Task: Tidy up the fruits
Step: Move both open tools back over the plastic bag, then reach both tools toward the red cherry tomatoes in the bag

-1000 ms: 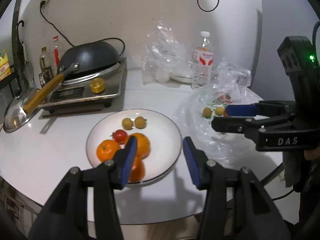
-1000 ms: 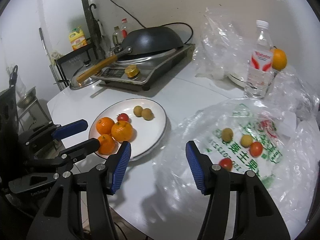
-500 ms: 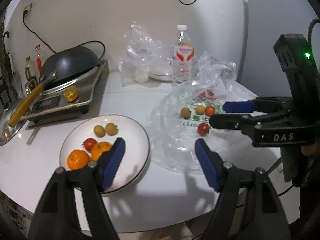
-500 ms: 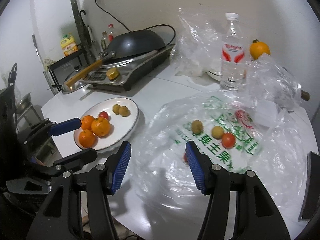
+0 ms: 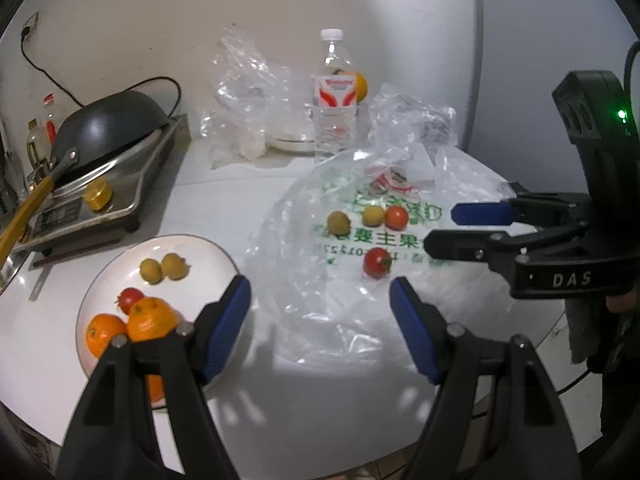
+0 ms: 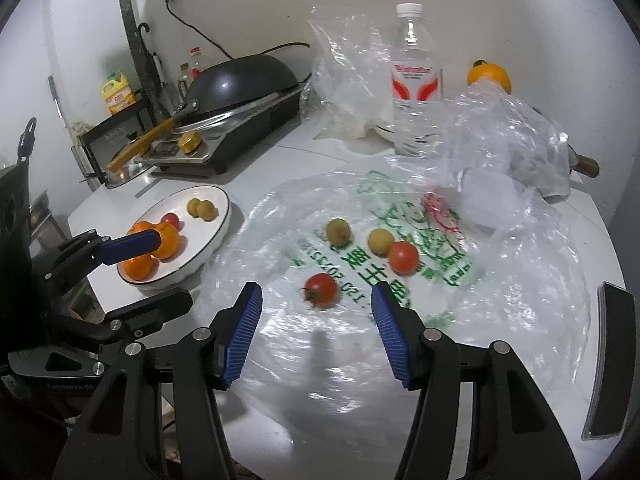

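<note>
A white plate (image 5: 224, 258) at the left holds oranges (image 5: 152, 320), a cherry tomato (image 5: 130, 297) and two small yellow-green fruits (image 5: 164, 269). Spread flat on the table, a clear printed plastic bag (image 6: 500, 280) carries two cherry tomatoes (image 6: 321, 290) (image 6: 403, 256) and two small round fruits (image 6: 338, 231) (image 6: 380, 240). My left gripper (image 5: 320, 300) hangs open and empty between the plate and the bag. Just in front of the nearer tomato, my right gripper (image 6: 316, 302) is open, with nothing touching its pads.
A wok on a cooker (image 5: 100, 152) stands at the back left. A water bottle (image 6: 414, 80), crumpled clear bags (image 6: 352, 80) and another orange (image 6: 489, 76) sit at the back. The table edge (image 5: 280, 448) runs close below the grippers.
Both grippers have swung right, away from the plate and toward the bag of fruit. The left jaws have widened; the right jaws keep the same gap.
</note>
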`<action>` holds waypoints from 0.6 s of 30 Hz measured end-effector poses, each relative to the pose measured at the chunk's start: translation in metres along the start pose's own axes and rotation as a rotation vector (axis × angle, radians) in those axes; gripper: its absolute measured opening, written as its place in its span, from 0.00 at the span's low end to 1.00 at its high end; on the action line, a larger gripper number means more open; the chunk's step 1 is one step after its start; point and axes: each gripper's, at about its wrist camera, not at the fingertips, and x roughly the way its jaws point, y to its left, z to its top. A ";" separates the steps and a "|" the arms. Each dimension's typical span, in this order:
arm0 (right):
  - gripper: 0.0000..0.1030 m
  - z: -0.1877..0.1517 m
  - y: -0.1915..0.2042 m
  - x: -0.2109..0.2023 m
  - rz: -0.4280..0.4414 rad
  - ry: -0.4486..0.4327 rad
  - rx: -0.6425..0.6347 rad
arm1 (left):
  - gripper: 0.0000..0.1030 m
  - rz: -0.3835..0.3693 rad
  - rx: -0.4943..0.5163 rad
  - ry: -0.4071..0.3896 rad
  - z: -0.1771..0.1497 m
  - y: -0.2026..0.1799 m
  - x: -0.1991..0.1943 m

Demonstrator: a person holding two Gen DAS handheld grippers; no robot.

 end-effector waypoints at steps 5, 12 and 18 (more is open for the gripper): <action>0.58 -0.002 -0.012 0.000 -0.014 0.003 0.015 | 0.71 -0.011 0.009 0.014 0.003 -0.009 0.012; 0.58 -0.010 -0.029 -0.001 -0.025 0.008 0.037 | 0.71 -0.021 0.034 0.028 0.006 -0.022 0.025; 0.58 -0.013 -0.041 -0.006 -0.051 -0.012 0.039 | 0.71 -0.040 0.067 0.046 0.009 -0.035 0.042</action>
